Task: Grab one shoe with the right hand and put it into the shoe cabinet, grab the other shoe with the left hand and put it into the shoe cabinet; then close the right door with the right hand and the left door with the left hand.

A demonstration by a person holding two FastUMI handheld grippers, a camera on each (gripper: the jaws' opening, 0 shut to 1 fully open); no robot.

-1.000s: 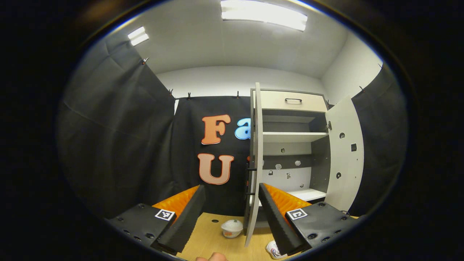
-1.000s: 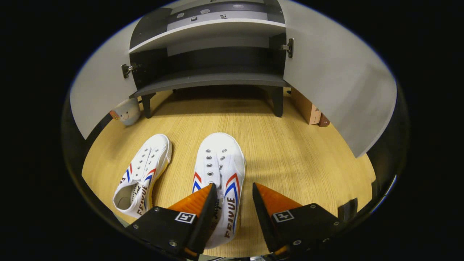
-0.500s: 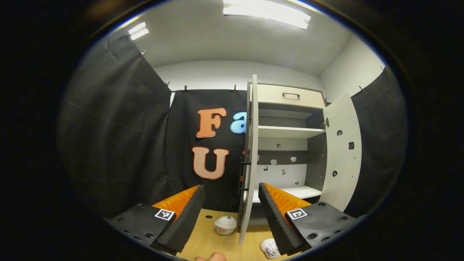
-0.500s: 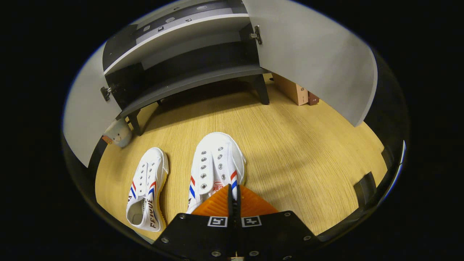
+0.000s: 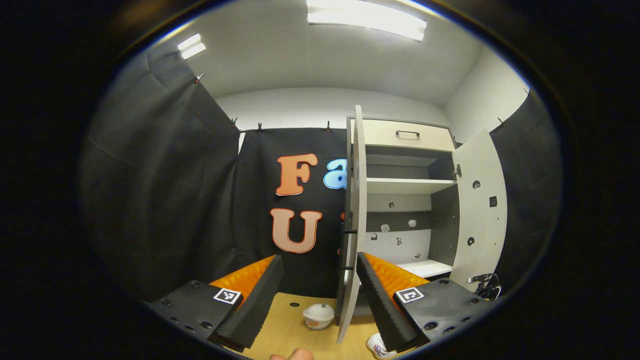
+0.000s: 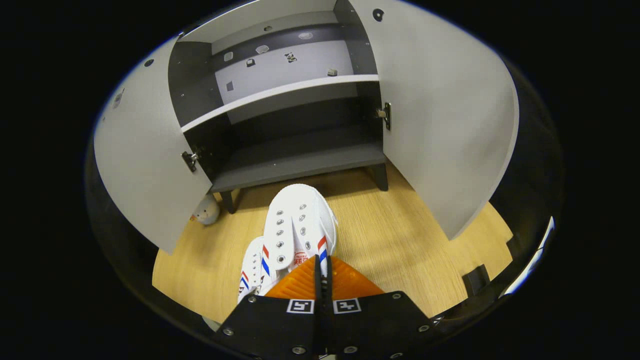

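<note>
White sneaker (image 6: 300,225) pinched at heel in my right gripper (image 6: 322,272), fingers closed on it, toe pointing ahead. Step: carrying first shoe to shoe cabinet (image 6: 295,155); next I push it forward onto dark bottom shelf. Second sneaker (image 6: 252,272) below-left on wood floor (image 6: 400,240). Left gripper (image 5: 317,290) open, empty, facing left door (image 5: 356,225).

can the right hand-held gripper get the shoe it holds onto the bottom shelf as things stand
Probably yes: the right hand-held gripper is clamped on the shoe, both doors stand wide open, and the bottom shelf ahead looks bare.
</note>
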